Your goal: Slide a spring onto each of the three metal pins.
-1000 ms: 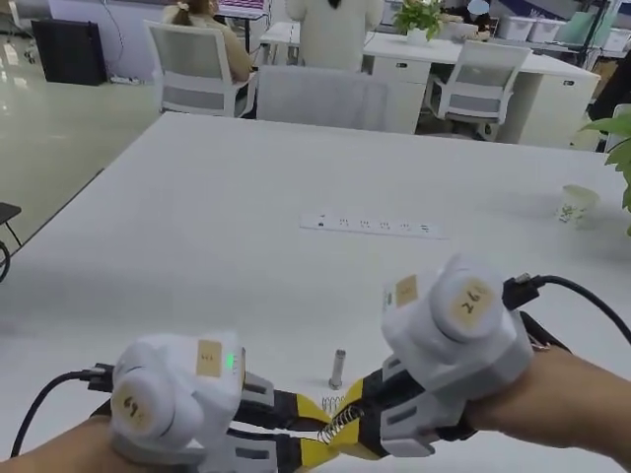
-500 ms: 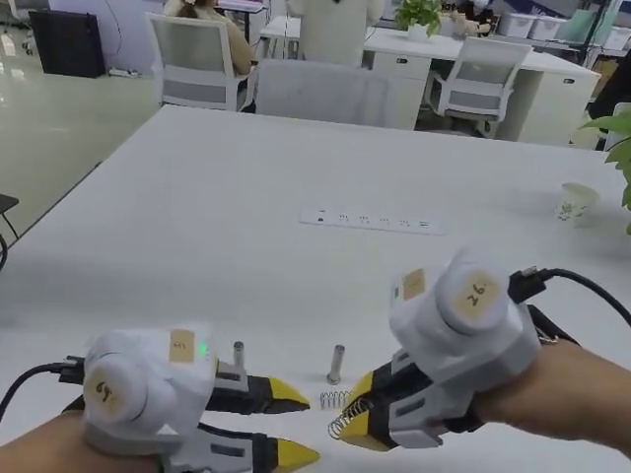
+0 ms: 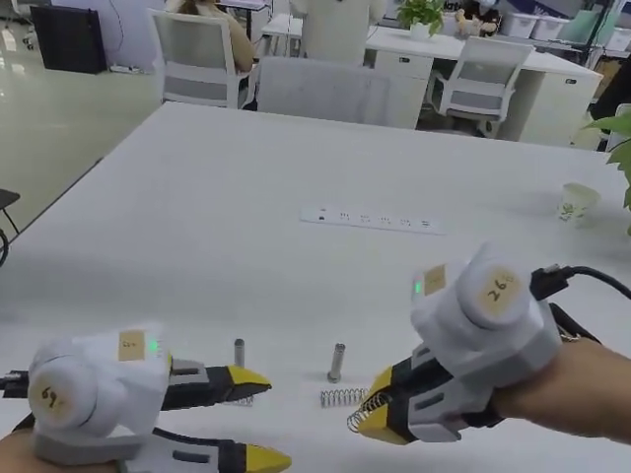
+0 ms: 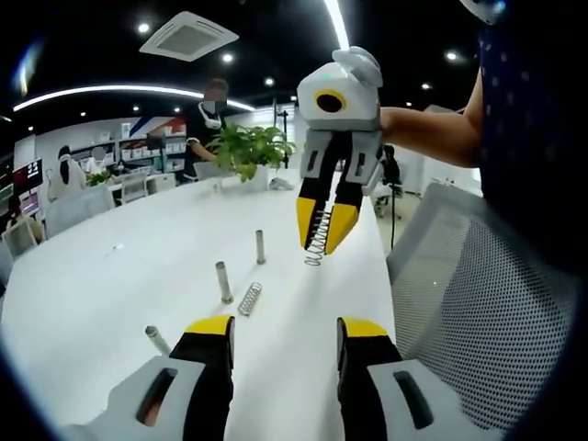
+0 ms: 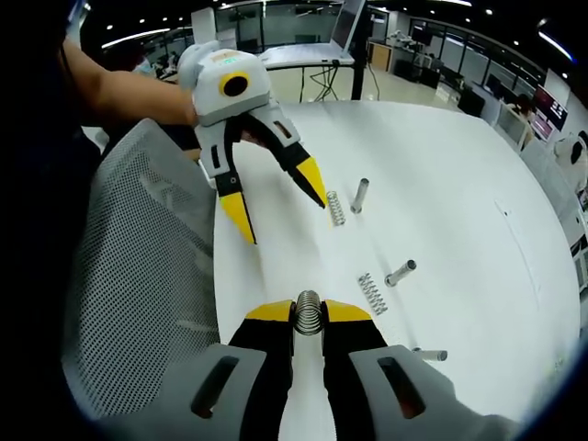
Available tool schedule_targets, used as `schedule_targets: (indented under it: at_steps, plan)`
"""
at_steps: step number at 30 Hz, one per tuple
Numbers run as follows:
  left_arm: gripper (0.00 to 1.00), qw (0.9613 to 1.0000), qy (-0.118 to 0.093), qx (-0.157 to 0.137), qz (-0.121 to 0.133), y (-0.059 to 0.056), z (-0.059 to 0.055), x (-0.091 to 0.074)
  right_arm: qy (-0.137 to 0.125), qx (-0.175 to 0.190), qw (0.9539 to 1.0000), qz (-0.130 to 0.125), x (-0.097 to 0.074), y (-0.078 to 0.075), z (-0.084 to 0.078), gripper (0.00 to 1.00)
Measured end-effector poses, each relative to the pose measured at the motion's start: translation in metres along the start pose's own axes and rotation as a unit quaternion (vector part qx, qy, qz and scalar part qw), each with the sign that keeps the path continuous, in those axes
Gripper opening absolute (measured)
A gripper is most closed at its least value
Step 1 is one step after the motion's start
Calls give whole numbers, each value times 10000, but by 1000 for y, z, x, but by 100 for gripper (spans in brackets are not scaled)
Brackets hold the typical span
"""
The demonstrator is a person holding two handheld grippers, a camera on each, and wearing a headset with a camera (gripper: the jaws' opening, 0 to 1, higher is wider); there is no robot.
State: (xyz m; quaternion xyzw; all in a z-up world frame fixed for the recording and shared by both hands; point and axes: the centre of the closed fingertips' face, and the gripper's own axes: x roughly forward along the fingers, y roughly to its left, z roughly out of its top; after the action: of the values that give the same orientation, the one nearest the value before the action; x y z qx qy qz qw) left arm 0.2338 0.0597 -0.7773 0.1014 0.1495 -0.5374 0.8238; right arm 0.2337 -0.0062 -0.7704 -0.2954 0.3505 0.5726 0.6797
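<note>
1. The right gripper point(image 3: 373, 406) is clamped on a spring point(image 5: 309, 312), holding it end-out and low over the white surface point(image 3: 296, 256) just right of the middle pin point(image 3: 337, 362). This looks like a line-up for threading.
2. The left gripper point(image 3: 266, 419) hangs wide open and empty to the left of the middle pin, apparently clear of the work.
3. A second spring point(image 3: 342, 396) lies loose just beside the middle pin. A third spring point(image 5: 335, 208) lies farther off, by the left pin point(image 3: 239, 352).
4. The middle pin, left pin and right pin point(image 5: 427, 354) all look bare, so the threading is judged barely begun.
</note>
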Motion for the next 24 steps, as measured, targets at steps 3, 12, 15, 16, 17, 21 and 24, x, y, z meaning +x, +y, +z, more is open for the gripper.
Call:
schedule_targets:
  at_steps: [3, 12, 15, 16, 17, 21, 24]
  plan:
    - [43, 9999, -40, -48, 153, 4, -1, -5, 29, 30, 10000, -35, -3, -3, -4, 9]
    - [47, 9986, -114, -231, 473, 13, -9, -21, 80, 166, 9997, -157, -15, -15, -14, 9]
    - [49, 9976, -130, -349, 581, 15, -14, -26, 111, 197, 9995, -201, -19, -19, -17, 9]
    - [50, 9972, -133, -393, 617, 16, -16, -28, 117, 199, 9995, -207, -20, -19, -17, 9]
    - [50, 9969, -129, -427, 643, 16, -17, -29, 136, 204, 9994, -226, -21, -21, -19, 9]
    - [51, 9957, -179, -511, 754, 18, -20, -35, 189, 237, 9992, -274, -27, -25, -23, 9]
    - [51, 9947, -319, -479, 847, 19, -18, -39, 188, 289, 9989, -326, -31, -31, -25, 9]
